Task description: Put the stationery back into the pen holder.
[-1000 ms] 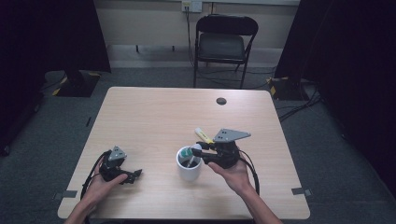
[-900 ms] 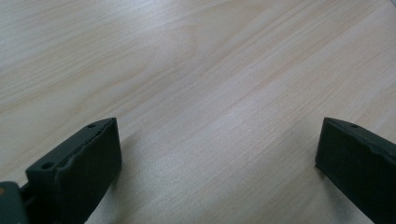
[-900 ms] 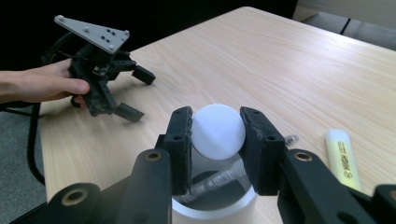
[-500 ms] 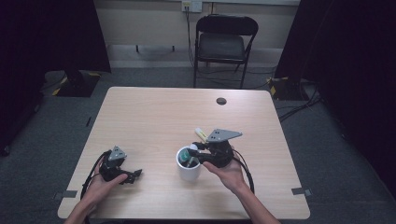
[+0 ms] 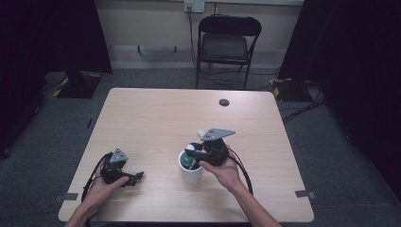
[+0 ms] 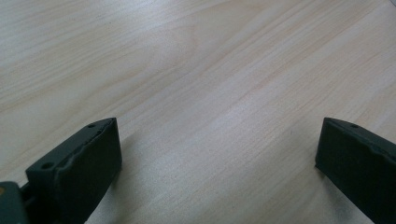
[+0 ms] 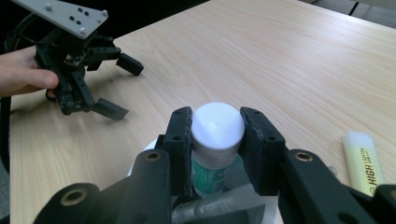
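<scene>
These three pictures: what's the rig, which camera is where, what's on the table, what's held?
No robot: a person holds a two-jaw gripper in each hand. The high view looks down on the wooden table; the other two cameras ride on the grippers. The right gripper is shut on a white-capped, green-labelled tube over a white cup. The left gripper rests open on bare wood, holding nothing. A yellow highlighter lies beside the cup.

My right gripper (image 7: 217,135) hangs tipped downward near the table's middle front, its jaws clamped close together. My left gripper (image 5: 124,174) rests low by the front left corner, jaws spread wide, hand (image 5: 100,188) wrapped behind it.
</scene>
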`<state>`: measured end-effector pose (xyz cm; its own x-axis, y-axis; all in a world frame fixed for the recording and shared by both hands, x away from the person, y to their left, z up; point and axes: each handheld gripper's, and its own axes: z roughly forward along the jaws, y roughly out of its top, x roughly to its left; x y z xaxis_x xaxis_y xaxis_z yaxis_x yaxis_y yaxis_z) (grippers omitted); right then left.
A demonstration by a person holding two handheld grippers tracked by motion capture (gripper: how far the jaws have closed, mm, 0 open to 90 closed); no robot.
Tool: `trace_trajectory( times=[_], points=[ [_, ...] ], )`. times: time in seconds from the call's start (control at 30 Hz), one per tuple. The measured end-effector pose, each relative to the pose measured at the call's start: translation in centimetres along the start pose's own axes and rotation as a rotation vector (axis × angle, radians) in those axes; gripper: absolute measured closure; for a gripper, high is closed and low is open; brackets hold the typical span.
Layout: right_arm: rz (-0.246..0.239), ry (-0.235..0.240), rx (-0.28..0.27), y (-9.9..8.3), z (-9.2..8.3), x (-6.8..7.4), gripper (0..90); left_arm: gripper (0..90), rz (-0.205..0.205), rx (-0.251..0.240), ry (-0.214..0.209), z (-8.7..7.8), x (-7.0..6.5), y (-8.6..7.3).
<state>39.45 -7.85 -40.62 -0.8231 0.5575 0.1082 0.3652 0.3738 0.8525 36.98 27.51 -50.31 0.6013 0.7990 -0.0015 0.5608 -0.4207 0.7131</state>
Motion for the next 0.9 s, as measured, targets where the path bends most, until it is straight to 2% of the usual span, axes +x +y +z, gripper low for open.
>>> trace_trajectory(
  times=[0.1, 0.23, 0.47, 0.6, 0.9],
  points=[
    [0.003, 0.003, 0.003, 0.0, 0.4, 0.0, 64.4, 0.0, 0.001, 0.0, 0.0, 0.0, 0.0, 0.0],
    [0.007, -0.017, -0.017, 0.1, 0.2, -0.1, 59.9, 0.0, 0.002, 0.0, -0.001, 0.0, 0.0, 0.0],
    [0.015, -0.006, -0.038, 0.2, -0.4, -0.2, 59.5, 0.0, 0.001, 0.0, -0.001, 0.0, 0.0, 0.0],
    [0.004, 0.012, -0.081, 0.5, -1.4, -0.3, 62.7, 0.0, 0.001, 0.0, -0.001, 0.0, 0.0, 0.0],
    [0.015, 0.001, -0.091, 0.2, -4.0, -0.9, 63.2, 0.0, 0.001, 0.0, -0.001, 0.0, 0.0, 0.0]
  ],
)
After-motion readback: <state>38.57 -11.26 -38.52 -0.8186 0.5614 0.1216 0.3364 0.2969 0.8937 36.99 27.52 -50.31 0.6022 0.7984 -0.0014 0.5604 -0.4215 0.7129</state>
